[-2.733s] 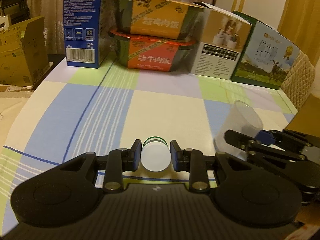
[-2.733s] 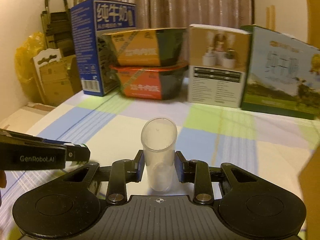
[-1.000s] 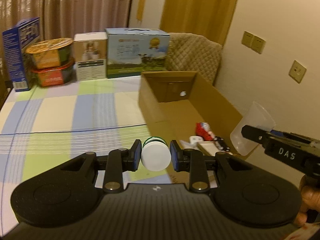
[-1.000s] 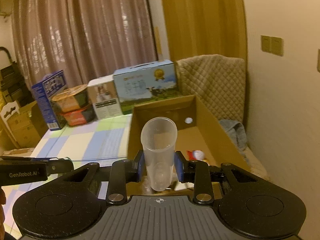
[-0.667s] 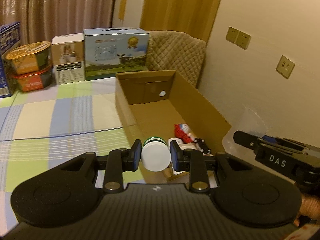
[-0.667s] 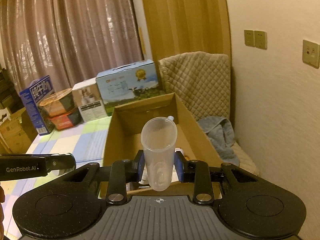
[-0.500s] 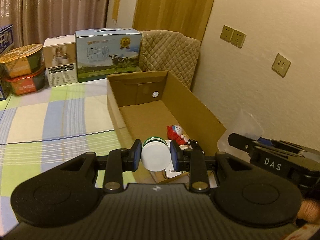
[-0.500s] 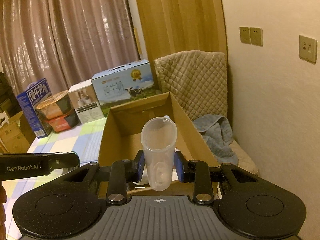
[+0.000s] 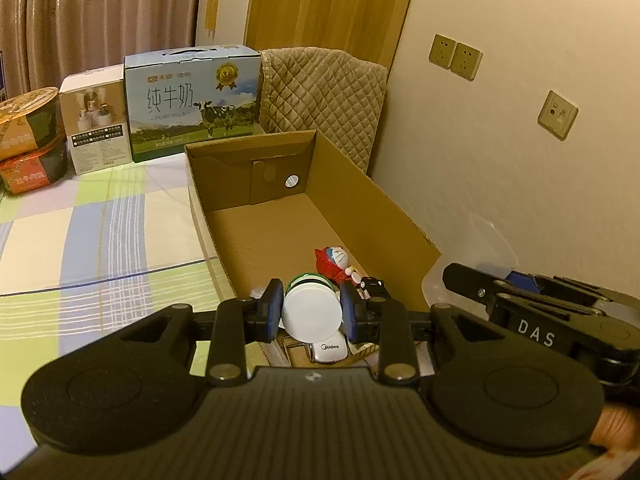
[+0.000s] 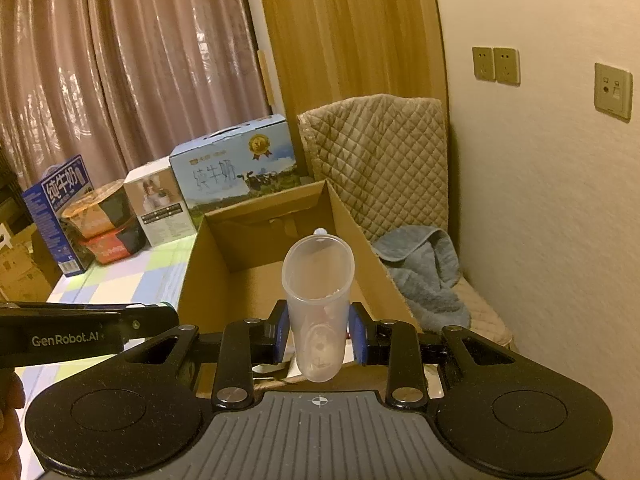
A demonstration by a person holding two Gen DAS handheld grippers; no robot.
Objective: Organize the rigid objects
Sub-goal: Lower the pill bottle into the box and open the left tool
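The left gripper point(image 9: 311, 312) clamps a white jar point(image 9: 311, 314); the right gripper point(image 10: 319, 332), marked "DAS", clamps a clear cup point(image 10: 318, 300). In the cardboard box point(image 9: 360, 200) lies a "Midea" remote point(image 9: 328, 350).

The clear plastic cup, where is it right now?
In the right wrist view the clear plastic cup sits centre frame, clamped between the right gripper fingers, open end tilted toward the cardboard box just beyond it.

Cream wall point(image 10: 540, 200), brown curtains point(image 10: 120, 80)
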